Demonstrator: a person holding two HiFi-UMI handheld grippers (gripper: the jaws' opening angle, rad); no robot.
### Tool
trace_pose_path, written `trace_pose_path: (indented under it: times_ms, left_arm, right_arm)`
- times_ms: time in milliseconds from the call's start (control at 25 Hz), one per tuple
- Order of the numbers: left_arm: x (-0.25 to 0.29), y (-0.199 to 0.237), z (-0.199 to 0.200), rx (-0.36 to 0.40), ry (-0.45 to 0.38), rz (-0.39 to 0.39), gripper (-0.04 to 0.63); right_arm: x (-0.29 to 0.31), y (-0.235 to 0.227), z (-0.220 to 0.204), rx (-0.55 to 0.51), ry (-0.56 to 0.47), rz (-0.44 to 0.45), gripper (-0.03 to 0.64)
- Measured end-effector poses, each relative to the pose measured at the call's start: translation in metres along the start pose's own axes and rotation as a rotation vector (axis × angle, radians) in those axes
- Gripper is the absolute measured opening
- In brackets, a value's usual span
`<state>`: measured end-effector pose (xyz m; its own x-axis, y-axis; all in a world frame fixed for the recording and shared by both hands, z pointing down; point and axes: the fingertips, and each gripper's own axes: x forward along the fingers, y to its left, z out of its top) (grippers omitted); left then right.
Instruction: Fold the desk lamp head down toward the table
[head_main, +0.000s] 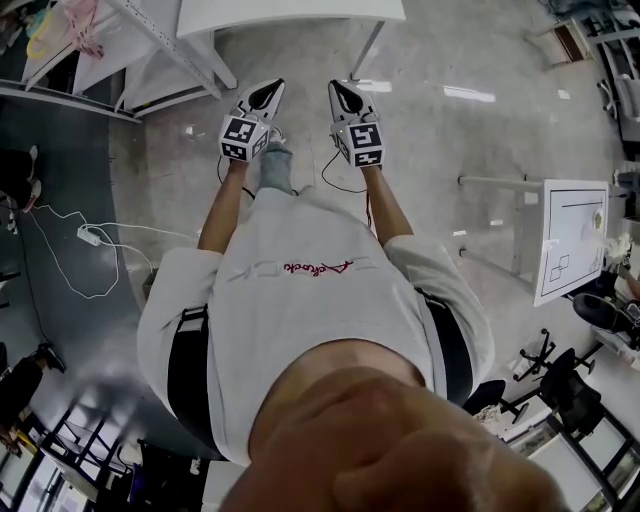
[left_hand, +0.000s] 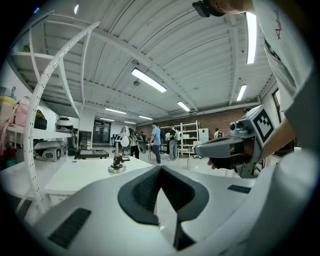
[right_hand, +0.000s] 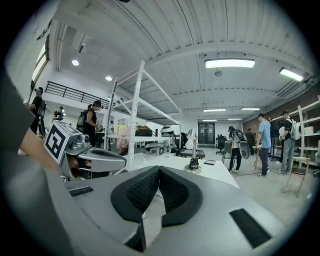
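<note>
In the head view, the left gripper and right gripper lie side by side at upper centre, just below the table. In the left gripper view, the lamp stands on that table, left of centre, with people behind.

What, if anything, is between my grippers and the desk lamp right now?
Nothing visible. The desk lamp stands upright on the white table with bare tabletop in front of it; a small dark flat item lies beside its base, off the path. Both shut and empty, the left gripper and right gripper are short of the lamp.
</note>
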<state>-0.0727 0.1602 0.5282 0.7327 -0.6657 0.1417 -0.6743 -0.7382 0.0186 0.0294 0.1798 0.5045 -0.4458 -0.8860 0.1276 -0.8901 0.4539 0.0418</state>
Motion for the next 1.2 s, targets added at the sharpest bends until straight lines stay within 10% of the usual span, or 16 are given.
trace_pose_path:
  times_ms: [1200]
  left_arm:
    - [0.172, 0.149, 0.008, -0.033, 0.013, -0.040, 0.025]
  right_arm:
    - [0.178, -0.124, 0.002, 0.010, 0.037, -0.054, 0.029]
